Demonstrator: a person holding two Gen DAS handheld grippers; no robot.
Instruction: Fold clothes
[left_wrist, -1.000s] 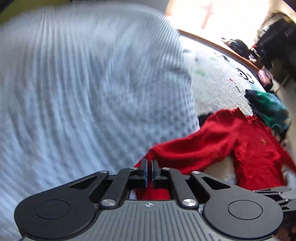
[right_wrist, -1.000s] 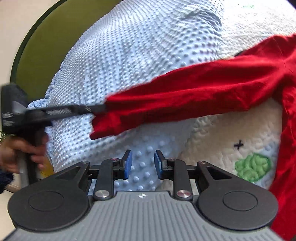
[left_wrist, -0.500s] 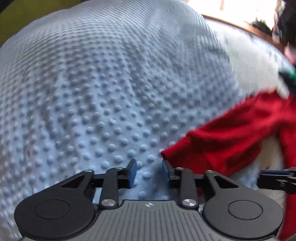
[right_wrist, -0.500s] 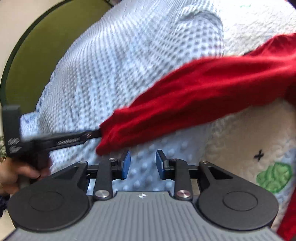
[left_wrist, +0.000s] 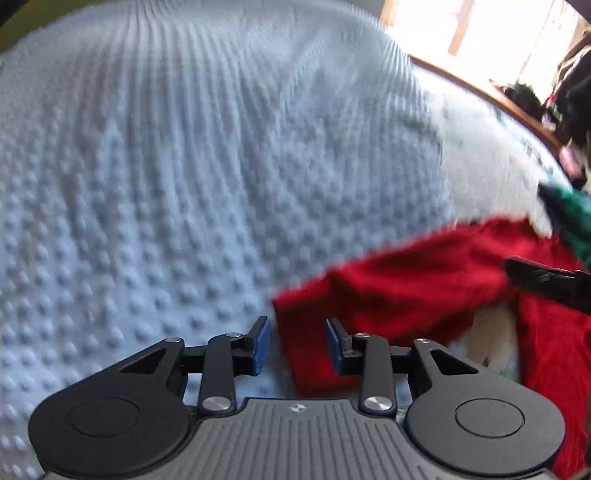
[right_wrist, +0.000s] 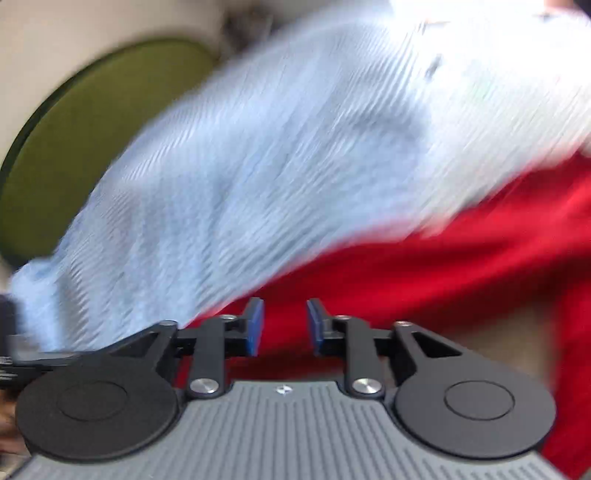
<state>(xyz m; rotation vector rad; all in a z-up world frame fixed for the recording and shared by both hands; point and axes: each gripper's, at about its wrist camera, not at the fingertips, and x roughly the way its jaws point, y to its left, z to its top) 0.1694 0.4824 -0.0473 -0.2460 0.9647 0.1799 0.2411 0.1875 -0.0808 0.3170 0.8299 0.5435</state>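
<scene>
A red sweater (left_wrist: 413, 288) lies on the bed with one sleeve stretched out over a light blue dotted blanket (left_wrist: 184, 184). My left gripper (left_wrist: 297, 343) stands open just above the sleeve's cuff (left_wrist: 310, 332), and the cuff shows between the blue pads without being pinched. In the blurred right wrist view my right gripper (right_wrist: 284, 328) hovers over the red sleeve (right_wrist: 424, 280). Its jaws are opening, red cloth shows in the gap and the pads do not press on it. A black finger of the right gripper (left_wrist: 546, 280) reaches in over the sleeve in the left wrist view.
A green garment (left_wrist: 576, 229) lies beyond the sweater on a white blanket (left_wrist: 487, 177). A wooden bed edge (left_wrist: 480, 88) runs behind it, with dark clutter past it. An olive-green round surface (right_wrist: 92, 147) stands beyond the blue blanket.
My left gripper let go of the sleeve cuff and opened; the cuff now rests on the blue blanket. The right gripper swung over onto the sleeve and its jaws spread wider.
</scene>
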